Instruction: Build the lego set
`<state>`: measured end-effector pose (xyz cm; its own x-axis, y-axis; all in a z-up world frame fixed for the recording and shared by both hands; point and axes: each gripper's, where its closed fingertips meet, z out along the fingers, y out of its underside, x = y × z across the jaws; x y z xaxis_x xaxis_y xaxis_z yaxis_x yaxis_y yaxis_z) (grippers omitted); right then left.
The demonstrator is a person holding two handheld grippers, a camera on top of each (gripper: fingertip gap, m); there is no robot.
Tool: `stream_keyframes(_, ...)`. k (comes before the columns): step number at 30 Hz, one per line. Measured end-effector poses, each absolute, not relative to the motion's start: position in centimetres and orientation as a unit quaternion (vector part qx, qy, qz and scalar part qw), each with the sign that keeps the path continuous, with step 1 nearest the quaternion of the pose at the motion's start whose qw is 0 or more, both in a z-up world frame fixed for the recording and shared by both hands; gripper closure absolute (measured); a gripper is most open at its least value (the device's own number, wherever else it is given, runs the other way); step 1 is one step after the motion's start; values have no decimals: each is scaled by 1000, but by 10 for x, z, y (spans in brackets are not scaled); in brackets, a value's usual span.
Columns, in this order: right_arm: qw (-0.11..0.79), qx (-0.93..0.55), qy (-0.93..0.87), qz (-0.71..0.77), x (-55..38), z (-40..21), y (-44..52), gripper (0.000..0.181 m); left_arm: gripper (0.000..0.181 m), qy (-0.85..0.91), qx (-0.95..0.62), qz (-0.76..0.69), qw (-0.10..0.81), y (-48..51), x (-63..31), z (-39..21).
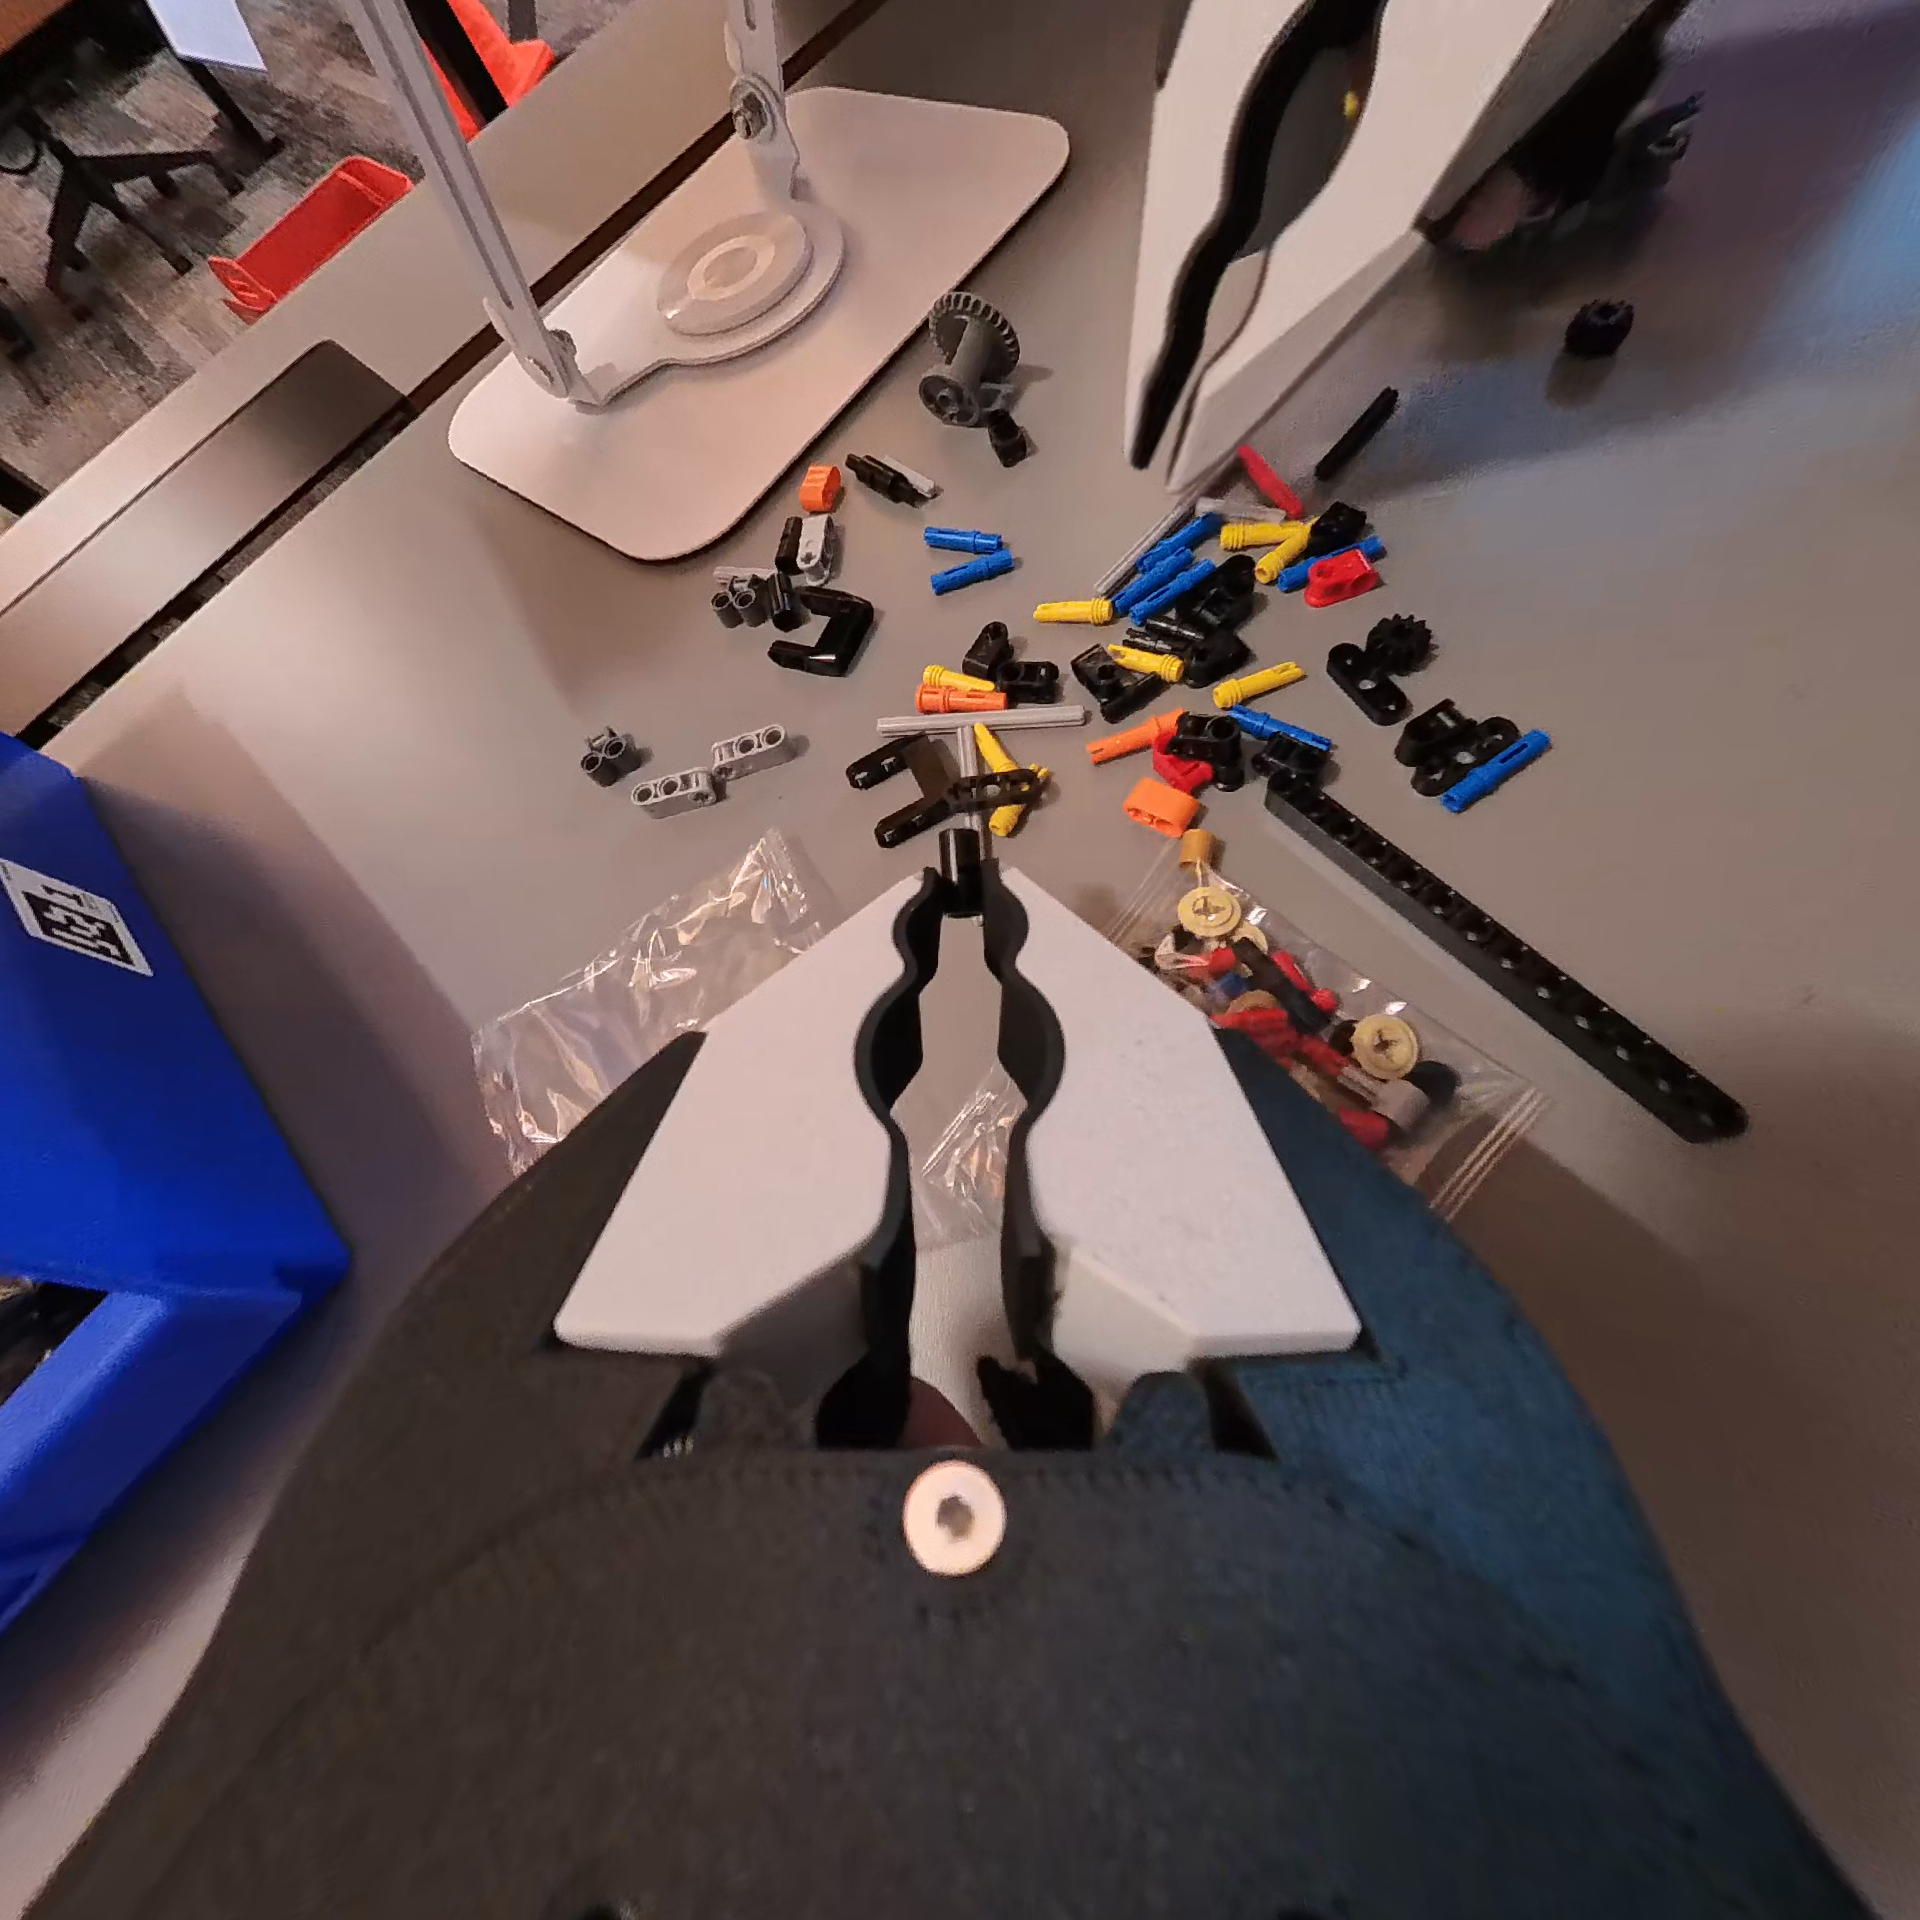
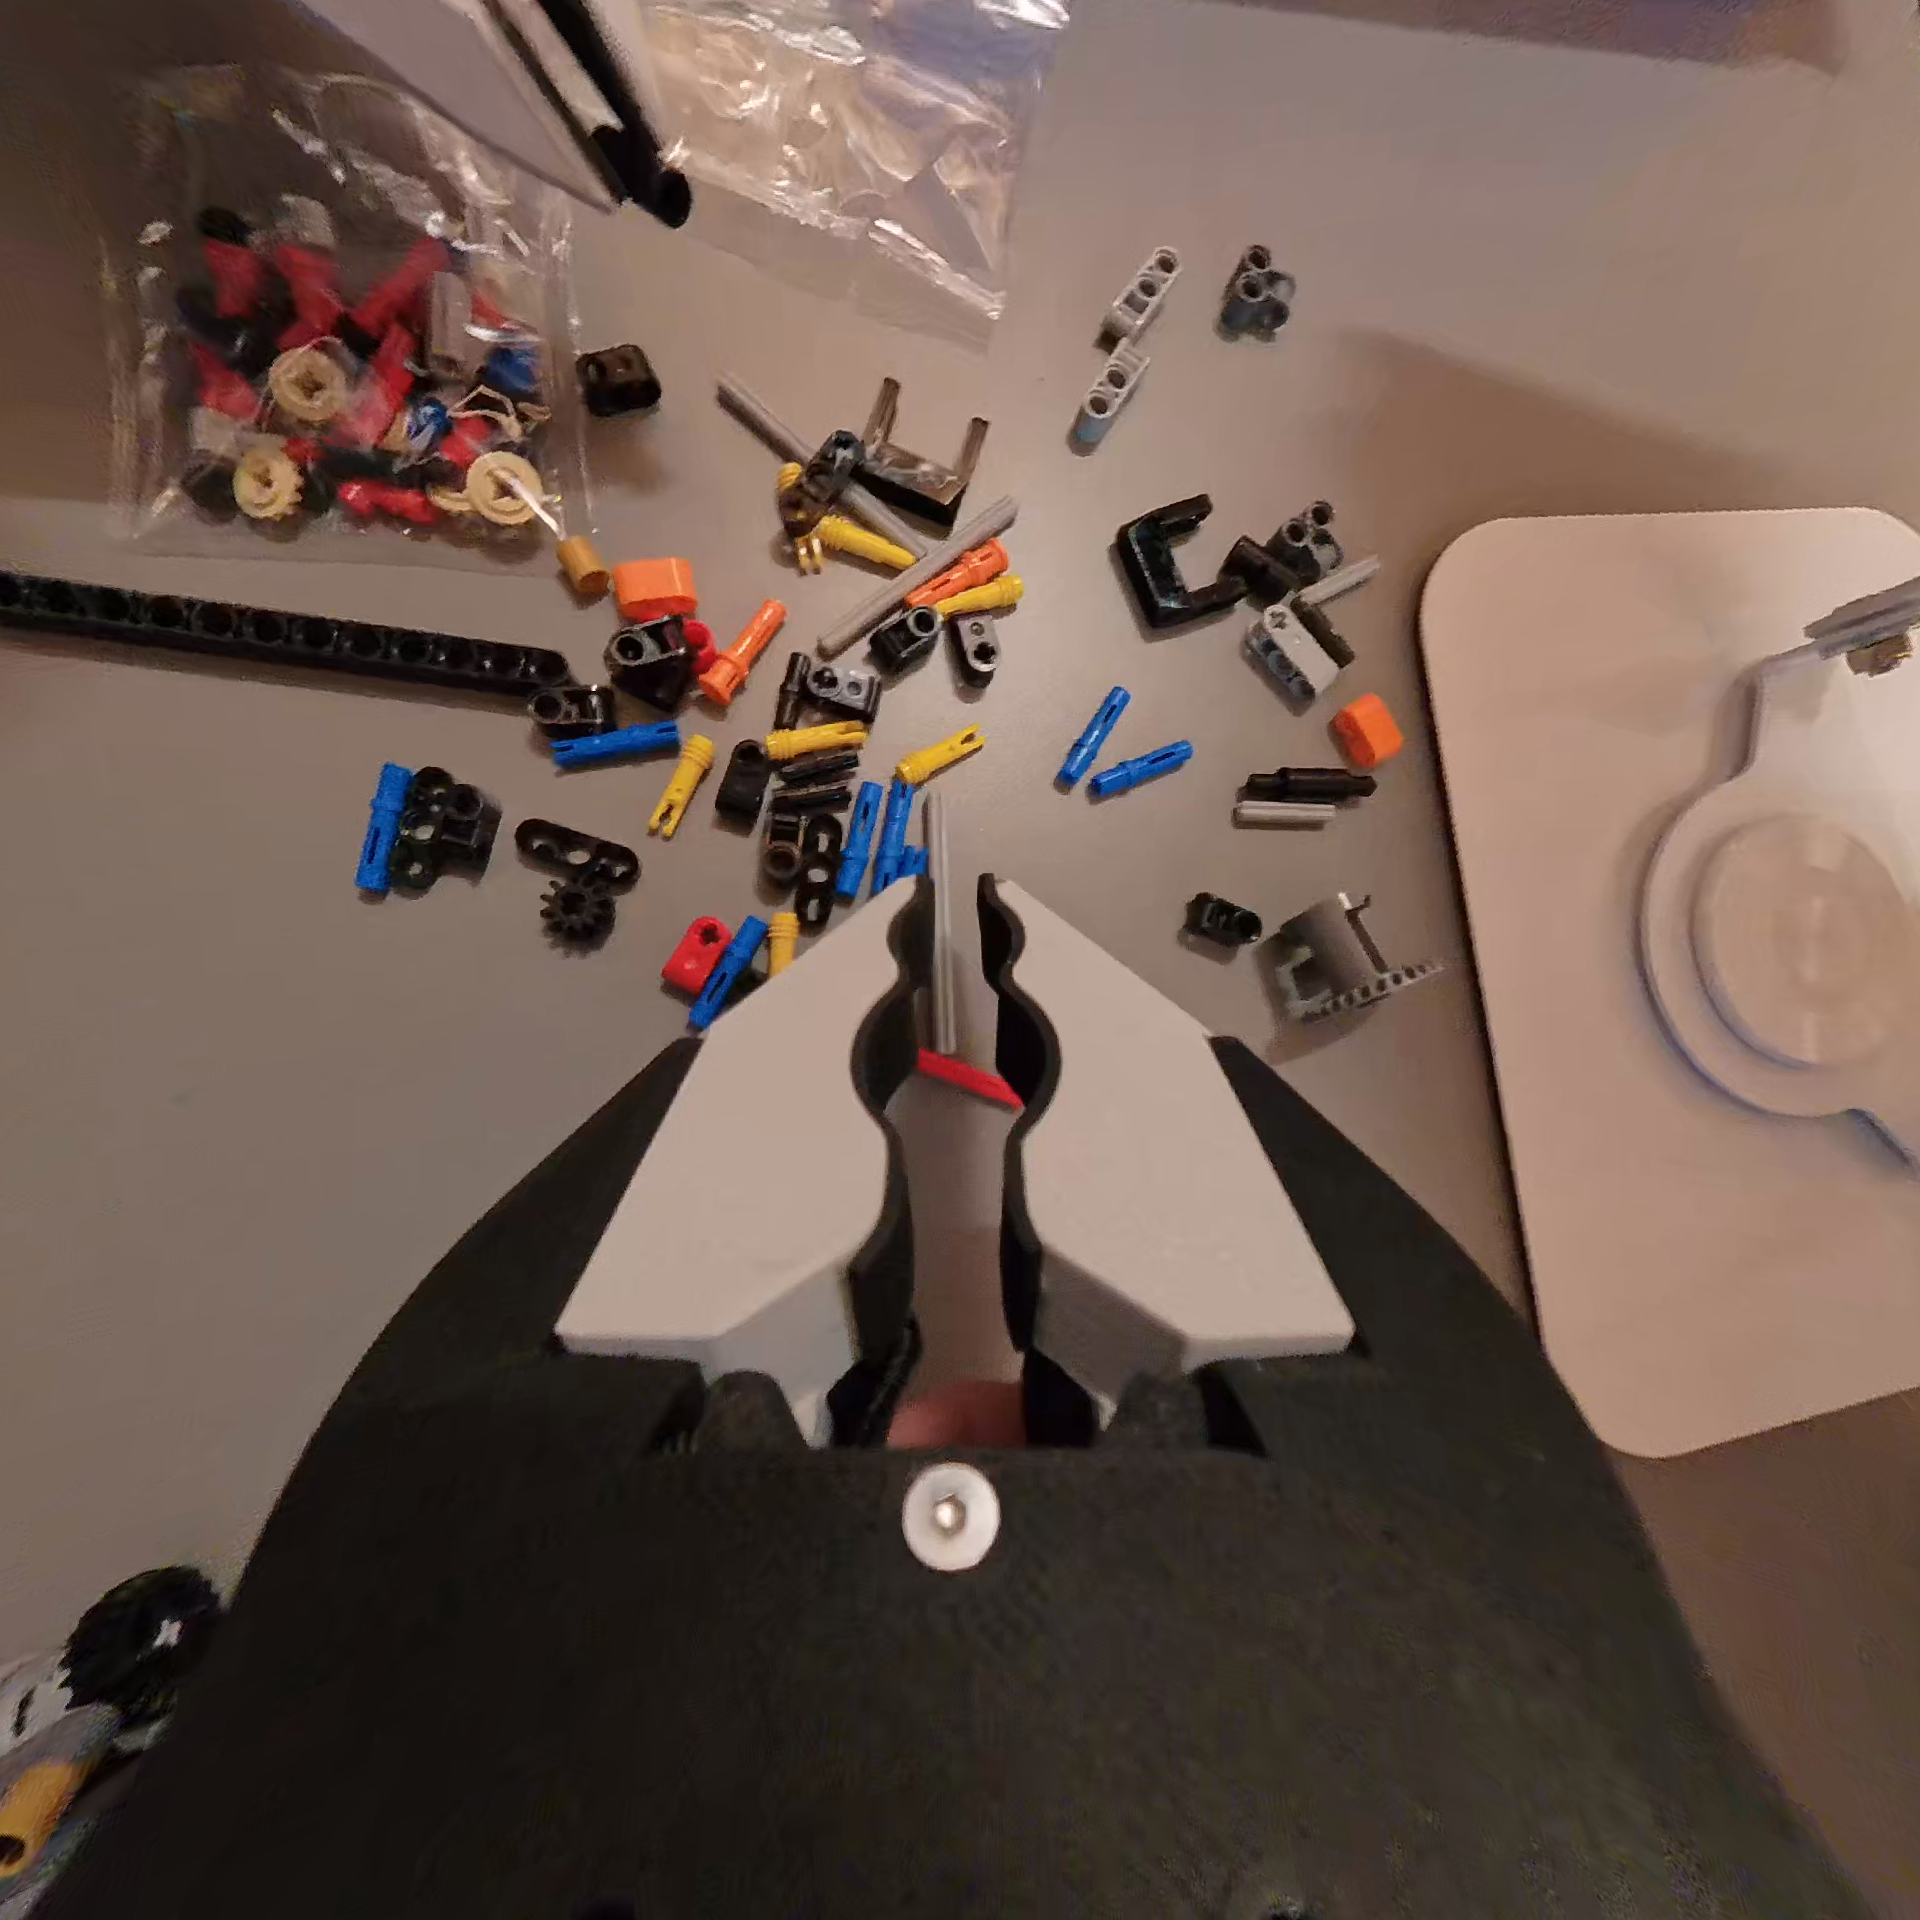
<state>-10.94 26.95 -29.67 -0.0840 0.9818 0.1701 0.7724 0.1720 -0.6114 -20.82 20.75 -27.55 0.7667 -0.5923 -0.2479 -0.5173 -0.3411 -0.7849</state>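
The left gripper [image 1: 961, 883] pinches a small black connector [image 1: 958, 868] on a thin grey axle over the middle of the table [image 1: 1662, 1299]. The right gripper [image 2: 948, 894] stands a little apart around a grey axle [image 2: 940, 935]; I cannot tell if it grips. Push slowly and keep both pieces straight.

Both wrist cameras look steeply down along their jaws, close over the tabletop [image 1: 416, 582], from opposite sides, sharing the scattered lego pieces [image 2: 810, 748] ahead.
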Motion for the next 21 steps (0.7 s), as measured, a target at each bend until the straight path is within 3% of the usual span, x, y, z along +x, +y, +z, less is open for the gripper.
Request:
stream_keyframes(16,294,-641,-687,175,-149,-310,300,167,176,333,-817,-42,470,209,-211,-273)
stream_keyframes(21,282,-644,-689,178,-149,-313,301,178,176,335,-817,-44,467,209,-210,-276)
